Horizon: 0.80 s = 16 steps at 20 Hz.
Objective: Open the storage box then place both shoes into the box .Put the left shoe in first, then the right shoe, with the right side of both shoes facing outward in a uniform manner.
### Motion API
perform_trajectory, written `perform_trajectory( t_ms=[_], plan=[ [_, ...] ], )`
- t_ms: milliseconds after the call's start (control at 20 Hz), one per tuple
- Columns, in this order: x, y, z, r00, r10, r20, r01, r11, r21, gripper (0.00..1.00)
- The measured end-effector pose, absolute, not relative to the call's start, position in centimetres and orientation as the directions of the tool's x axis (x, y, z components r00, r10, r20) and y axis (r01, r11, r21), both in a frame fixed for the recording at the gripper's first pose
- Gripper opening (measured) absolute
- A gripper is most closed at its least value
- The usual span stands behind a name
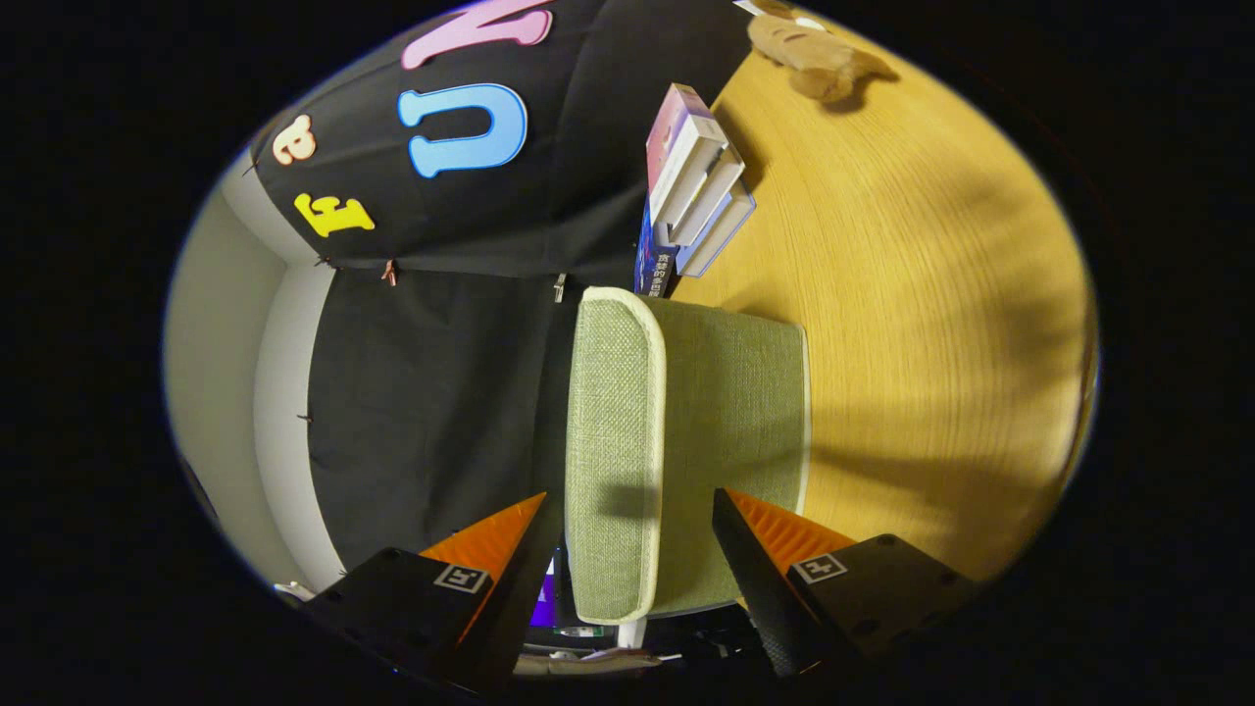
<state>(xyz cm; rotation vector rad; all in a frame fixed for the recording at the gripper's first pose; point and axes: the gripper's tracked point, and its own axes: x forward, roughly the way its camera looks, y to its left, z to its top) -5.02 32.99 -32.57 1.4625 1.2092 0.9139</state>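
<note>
Tongs (627, 549) spread wide around green fabric box (677, 441) lid edge, nothing clamped yet; lid slip risked if edge is pinched shallowly.

Warm, dim light casts soft banded shadows across the wooden table (912, 294) (fisheye bending everything near the rim).

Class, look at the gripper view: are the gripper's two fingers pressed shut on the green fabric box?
No: the gripper is open, its fingers standing apart on either side of the green fabric box.

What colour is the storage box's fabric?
Light green weave with pale trim on the storage box, between the open gripper fingers; gripper view.
</note>
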Motion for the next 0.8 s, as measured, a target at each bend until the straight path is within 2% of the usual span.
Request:
perform_trajectory(
  t_ms=[250,300,600,800],
  plan=[
    [-4.8,34.1,-33.0,0.235,0.971,0.036,0.306,-0.108,0.946,0.94],
    [-4.8,34.4,-33.0,0.238,0.970,0.049,0.310,-0.124,0.943,0.83],
    [-4.5,34.8,-31.1,0.237,0.963,0.126,0.302,-0.196,0.933,0.82],
    [-5.9,34.6,-30.9,0.189,0.973,0.136,0.307,-0.190,0.932,0.34]
  ],
)
